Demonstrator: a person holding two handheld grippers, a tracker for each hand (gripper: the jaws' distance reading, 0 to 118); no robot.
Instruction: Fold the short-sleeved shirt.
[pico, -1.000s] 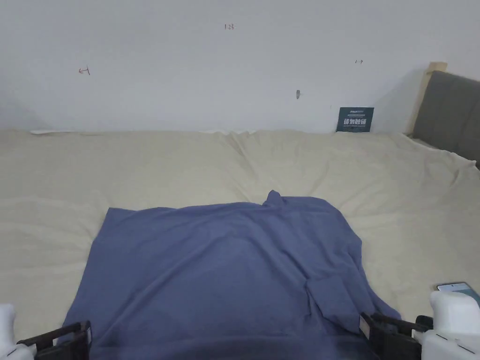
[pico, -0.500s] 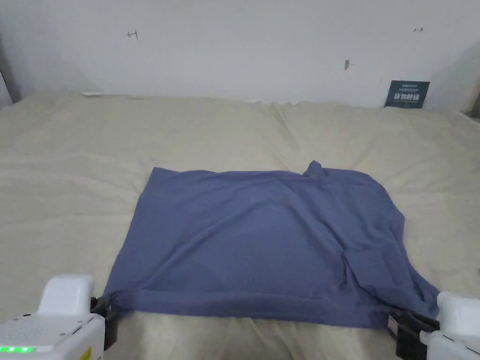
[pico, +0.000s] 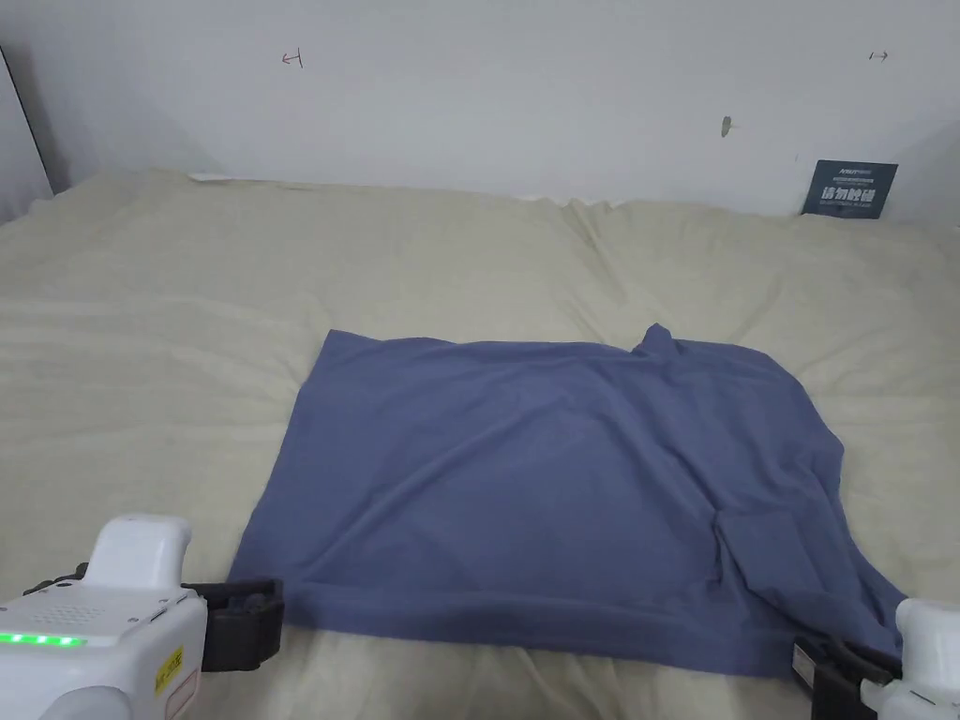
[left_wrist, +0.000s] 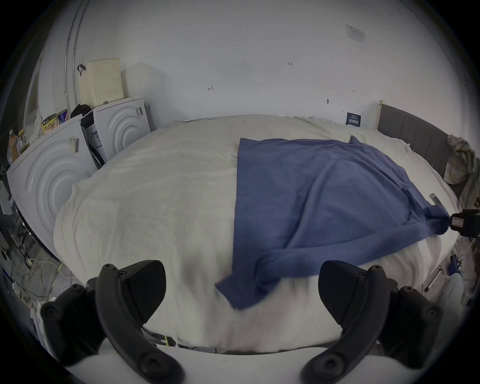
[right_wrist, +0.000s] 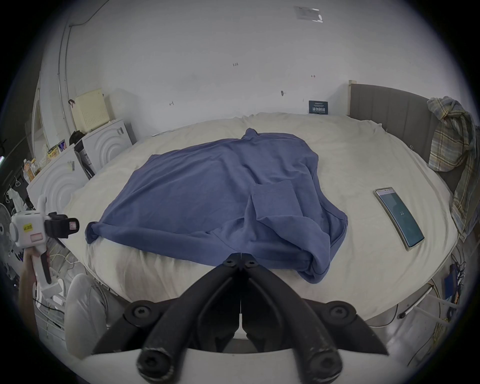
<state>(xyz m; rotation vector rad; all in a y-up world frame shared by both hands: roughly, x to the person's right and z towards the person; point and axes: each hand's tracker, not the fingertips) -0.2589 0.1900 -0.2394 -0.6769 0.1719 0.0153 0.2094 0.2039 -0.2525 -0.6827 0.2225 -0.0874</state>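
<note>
Short-sleeved shirt: blue, spread across the bed near its front edge, one sleeve tucked over. Our left gripper stands apart, empty; right gripper is clamped on the front corner. We judge most folds remain.

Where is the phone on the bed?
In the right gripper view, the flat dark-screened phone lies on the cream bedsheet, to the right of the blue short-sleeved shirt and short of the grey headboard.
</note>
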